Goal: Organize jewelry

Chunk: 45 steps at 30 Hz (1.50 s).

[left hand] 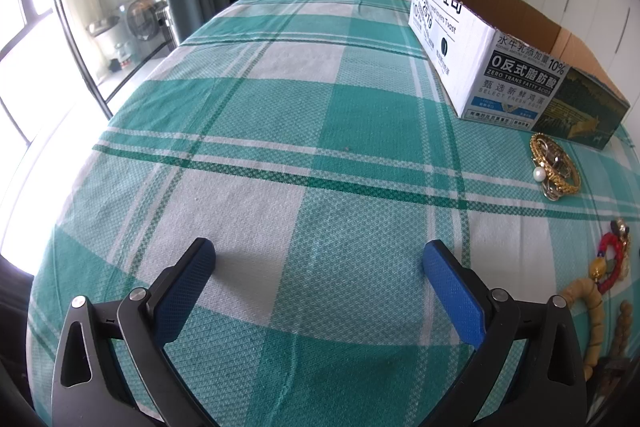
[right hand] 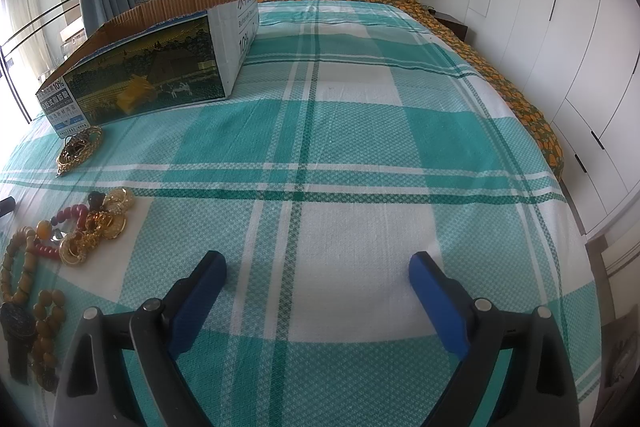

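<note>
Left gripper jaws spread wide, holding nothing, over the plaid bedspread. Right gripper same, wide apart, nothing held. Wooden bead strands nearest at left, then red beads and gold pieces. Farther, gold chain pile just beside the open cardboard box.

A: What is hidden in the box?
B: Its floor is screened by its walls in both views; contents cannot be told.
A: And the beads?
B: They are cut off by the left edge in the right view, and by the right edge in the left view.
</note>
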{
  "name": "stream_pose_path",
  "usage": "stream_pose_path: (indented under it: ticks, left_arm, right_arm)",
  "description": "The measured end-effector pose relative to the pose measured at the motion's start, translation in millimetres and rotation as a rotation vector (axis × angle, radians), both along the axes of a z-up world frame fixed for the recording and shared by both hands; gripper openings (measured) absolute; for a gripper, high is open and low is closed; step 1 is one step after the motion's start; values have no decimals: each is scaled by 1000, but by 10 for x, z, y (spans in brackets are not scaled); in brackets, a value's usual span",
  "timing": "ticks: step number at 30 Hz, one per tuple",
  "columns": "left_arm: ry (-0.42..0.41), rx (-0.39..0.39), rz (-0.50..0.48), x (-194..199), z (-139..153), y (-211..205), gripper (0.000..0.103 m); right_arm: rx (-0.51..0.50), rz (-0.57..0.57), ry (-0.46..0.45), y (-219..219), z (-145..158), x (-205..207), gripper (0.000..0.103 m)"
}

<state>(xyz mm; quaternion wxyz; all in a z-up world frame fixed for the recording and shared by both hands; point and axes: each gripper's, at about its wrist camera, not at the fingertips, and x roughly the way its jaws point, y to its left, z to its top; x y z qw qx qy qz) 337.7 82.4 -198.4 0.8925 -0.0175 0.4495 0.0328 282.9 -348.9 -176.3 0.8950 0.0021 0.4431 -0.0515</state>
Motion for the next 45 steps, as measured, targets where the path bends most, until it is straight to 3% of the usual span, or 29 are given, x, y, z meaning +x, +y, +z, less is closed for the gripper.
stream_pose_path:
  ticks: [29, 38, 45]
  left_arm:
    - [3, 3, -5, -6, 4, 0, 103]
    - [10, -10, -75, -36, 4, -3, 103]
    - [-58, -83, -168, -477, 133, -2, 102]
  right_arm:
    - [1, 1, 4, -3, 6, -1, 95]
    - [17, 41, 19, -22, -5, 36, 99]
    - [57, 6, -48, -132, 151, -355, 98]
